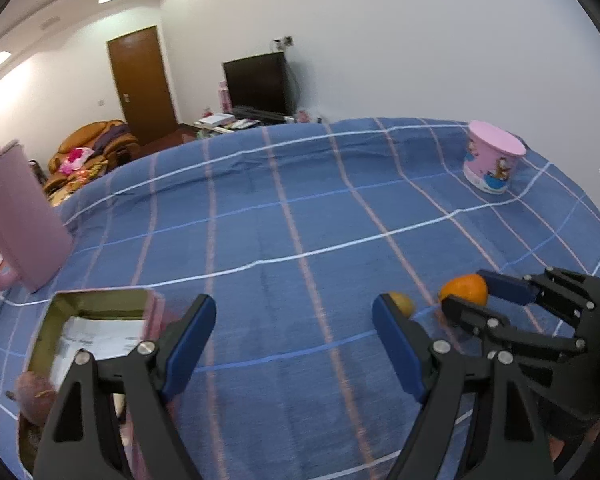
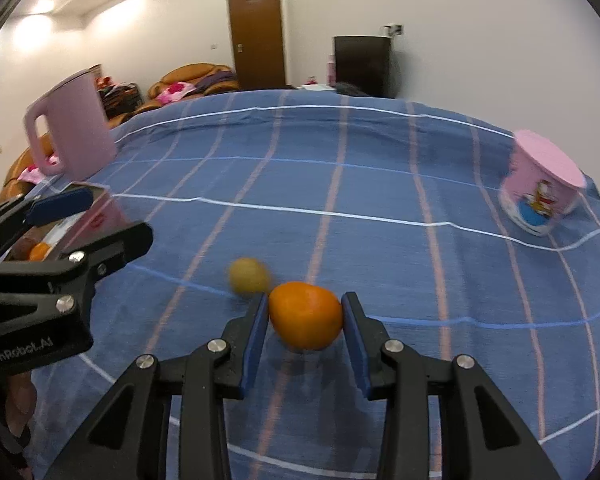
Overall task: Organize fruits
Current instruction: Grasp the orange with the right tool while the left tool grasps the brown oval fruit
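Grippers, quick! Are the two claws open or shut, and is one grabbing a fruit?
Left gripper: open, holding nothing.
Right gripper: closed on the orange, a blue pad against each side.

The small yellow fruit (image 2: 249, 275) is smeared by blur in the right wrist view, its kind unclear, and in the left wrist view the left gripper's right finger (image 1: 400, 344) covers most of it. The open tin (image 1: 60, 320) runs behind the left gripper and off the lower left edge, hiding much of its contents. The pink pitcher (image 1: 16, 216) is cut by the left edge.
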A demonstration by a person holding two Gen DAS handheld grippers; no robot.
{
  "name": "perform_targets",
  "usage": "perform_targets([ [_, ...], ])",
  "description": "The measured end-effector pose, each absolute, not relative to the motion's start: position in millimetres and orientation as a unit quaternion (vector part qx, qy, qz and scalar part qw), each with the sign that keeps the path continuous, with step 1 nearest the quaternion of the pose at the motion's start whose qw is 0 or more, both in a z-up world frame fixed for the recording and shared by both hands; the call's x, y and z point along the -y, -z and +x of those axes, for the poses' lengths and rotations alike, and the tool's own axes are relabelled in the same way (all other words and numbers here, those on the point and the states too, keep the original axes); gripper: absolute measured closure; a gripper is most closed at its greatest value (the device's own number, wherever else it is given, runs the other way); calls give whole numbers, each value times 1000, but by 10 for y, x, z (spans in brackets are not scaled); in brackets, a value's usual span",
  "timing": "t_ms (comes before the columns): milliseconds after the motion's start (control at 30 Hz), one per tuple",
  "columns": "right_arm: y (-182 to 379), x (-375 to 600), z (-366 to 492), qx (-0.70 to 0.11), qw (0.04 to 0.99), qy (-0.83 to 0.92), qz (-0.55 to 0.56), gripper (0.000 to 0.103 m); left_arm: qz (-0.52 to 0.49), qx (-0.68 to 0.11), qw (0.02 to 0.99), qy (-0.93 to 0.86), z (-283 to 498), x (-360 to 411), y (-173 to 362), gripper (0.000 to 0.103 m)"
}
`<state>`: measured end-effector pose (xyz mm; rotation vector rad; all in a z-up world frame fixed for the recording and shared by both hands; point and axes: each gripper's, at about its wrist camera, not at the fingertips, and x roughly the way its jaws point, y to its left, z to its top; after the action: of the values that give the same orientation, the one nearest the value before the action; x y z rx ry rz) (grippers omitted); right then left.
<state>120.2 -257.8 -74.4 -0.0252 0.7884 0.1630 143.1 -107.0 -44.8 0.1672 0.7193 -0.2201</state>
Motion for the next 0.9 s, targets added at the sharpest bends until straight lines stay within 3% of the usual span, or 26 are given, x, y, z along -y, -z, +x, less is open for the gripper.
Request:
perform_targets([
  [533, 743, 3023, 1189, -381, 922, -53, 50, 64, 88, -410, 893, 165, 1668, 1521, 765, 25],
  [600, 742, 3027, 1183, -381, 922, -51, 49, 64, 86, -417, 890, 164, 1706, 1518, 803, 33],
  [833, 744, 2953, 1207, -382, 922, -43, 34, 64, 81, -430, 882, 177, 1786, 1538, 868, 38],
  [900, 753, 2943, 1215, -385, 921, -44, 31, 64, 72, -436, 878, 185, 1816, 1521, 884, 44],
])
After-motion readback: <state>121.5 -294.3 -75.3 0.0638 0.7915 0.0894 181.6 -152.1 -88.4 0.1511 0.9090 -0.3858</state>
